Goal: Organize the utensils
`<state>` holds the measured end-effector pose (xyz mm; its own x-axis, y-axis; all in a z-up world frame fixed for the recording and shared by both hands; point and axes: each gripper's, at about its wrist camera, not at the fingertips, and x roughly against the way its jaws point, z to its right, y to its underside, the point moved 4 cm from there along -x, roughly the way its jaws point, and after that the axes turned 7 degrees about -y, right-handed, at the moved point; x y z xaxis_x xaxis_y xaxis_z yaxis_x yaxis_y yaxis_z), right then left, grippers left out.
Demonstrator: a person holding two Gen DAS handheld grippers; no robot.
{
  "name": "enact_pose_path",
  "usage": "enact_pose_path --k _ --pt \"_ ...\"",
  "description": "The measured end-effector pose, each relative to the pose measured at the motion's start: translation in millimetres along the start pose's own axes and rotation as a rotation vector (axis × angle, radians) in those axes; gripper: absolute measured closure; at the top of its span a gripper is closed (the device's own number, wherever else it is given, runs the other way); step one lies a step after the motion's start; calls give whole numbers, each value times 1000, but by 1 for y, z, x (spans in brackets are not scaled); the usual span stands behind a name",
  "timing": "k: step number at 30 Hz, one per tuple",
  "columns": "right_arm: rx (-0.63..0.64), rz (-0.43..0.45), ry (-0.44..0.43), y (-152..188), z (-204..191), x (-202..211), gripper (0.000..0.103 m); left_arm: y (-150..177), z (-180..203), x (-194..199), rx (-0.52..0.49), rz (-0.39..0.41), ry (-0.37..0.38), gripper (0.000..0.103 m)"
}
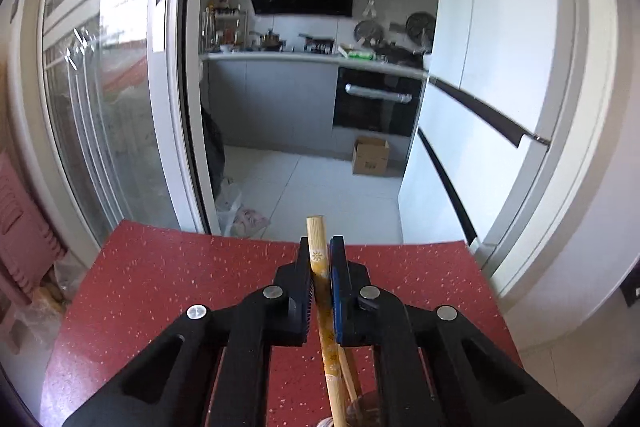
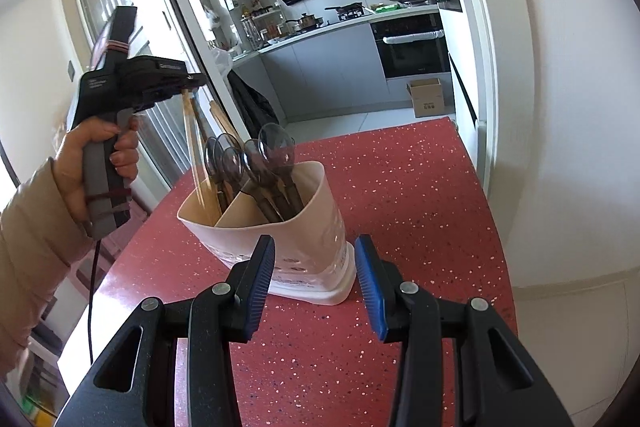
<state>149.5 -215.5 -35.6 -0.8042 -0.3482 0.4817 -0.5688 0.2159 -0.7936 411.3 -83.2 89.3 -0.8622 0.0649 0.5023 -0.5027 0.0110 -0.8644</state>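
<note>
My left gripper [image 1: 320, 259] is shut on a yellow bamboo chopstick [image 1: 318, 255] with a flower print, held upright. In the right wrist view the left gripper [image 2: 188, 89] hangs above the left compartment of a white utensil holder [image 2: 316, 239], and the chopstick [image 2: 196, 155] reaches down into that compartment, blurred. Several dark spoons [image 2: 256, 159] stand in the holder's back compartment, with more chopsticks [image 2: 222, 121] behind them. My right gripper [image 2: 314, 267] is open and empty, just in front of the holder.
The holder stands on a red speckled table [image 2: 400, 187]. A glass sliding door [image 1: 100, 87] is at the left. Beyond the table's far edge is the kitchen floor with a cardboard box [image 1: 370, 155]. A white fridge [image 1: 480, 87] stands at the right.
</note>
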Motion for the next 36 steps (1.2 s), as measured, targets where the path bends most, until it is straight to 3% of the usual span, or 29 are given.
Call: enact_pose_path --k 4,7,17,18,19,20,22,27,36 --pt "1 -7 -4 2 -2 -3 58 -2 0 33 5 130 7 67" --pt "3 -8 -10 3 -5 -4 58 3 -2 48 10 180 4 67" --pt "21 -10 -23 2 -16 1 58 30 -19 54 26 105 -11 66" --pt "19 -10 -23 1 -17 1 58 31 -21 55 21 103 -21 52" --pt "17 -11 -24 1 -17 1 58 32 -24 56 18 103 -34 32" --pt "14 -12 -26 1 -18 1 58 32 -26 57 23 106 -48 0" --pt "16 -11 -28 2 -20 2 58 31 -31 66 45 157 -78 0" --pt "20 -10 -28 2 -25 4 58 30 -33 73 32 149 -85 0" --pt "14 -15 -11 4 -30 7 46 62 -37 89 -18 74 -104 0"
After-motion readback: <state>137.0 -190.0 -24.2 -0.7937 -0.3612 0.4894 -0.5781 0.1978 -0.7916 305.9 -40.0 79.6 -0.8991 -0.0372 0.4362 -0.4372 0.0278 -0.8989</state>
